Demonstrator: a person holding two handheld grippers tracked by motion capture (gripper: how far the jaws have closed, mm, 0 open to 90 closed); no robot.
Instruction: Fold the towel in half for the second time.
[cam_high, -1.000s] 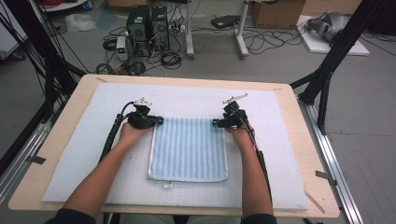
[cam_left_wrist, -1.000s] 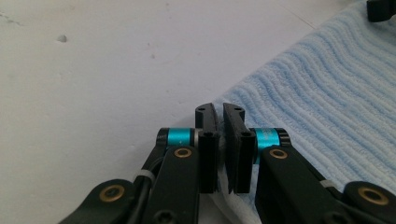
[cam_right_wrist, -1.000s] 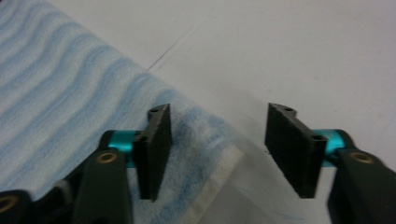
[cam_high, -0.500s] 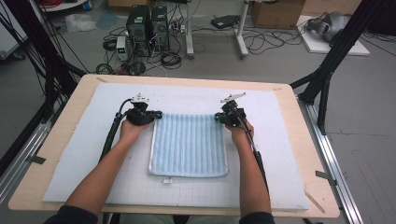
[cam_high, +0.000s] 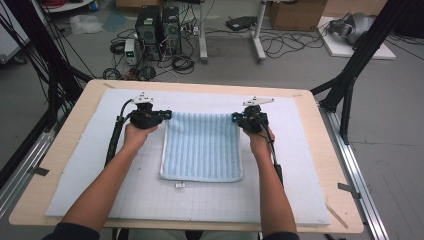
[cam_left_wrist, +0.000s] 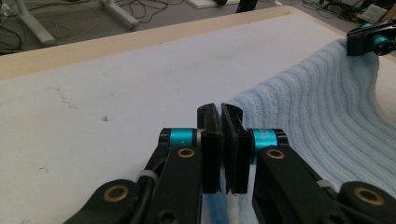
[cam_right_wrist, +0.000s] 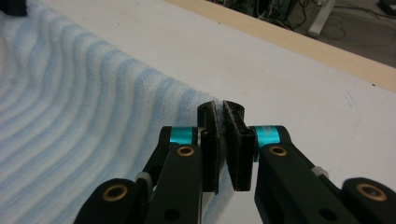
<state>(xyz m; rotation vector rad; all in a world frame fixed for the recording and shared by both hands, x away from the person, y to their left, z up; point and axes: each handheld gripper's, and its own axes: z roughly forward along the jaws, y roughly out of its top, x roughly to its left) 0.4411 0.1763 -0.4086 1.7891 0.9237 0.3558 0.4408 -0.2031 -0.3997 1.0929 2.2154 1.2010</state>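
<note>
**Both far corners pinched, towel starting to lift**

The light blue striped towel (cam_high: 202, 147) lay near the middle of the white mat (cam_high: 75, 185) covering the bench (cam_high: 60, 150), its near edge flat and its far edge raised. The left gripper (cam_high: 161, 115) had its fingers (cam_left_wrist: 211, 140) pressed together on the far left corner, with blue cloth showing below them. The right gripper (cam_high: 239, 118) had just been closing; its fingers (cam_right_wrist: 240, 140) pinched the far right corner, with a sliver of fabric visible between the pads. Between the two grips the cloth sagged in a shallow trough.

The step looked like the start of a fold towards the person. To do it well, both hands should probably rise together and level, keep the far edge taut, then carry it evenly over the near edge so the corners meet squarely.
</note>
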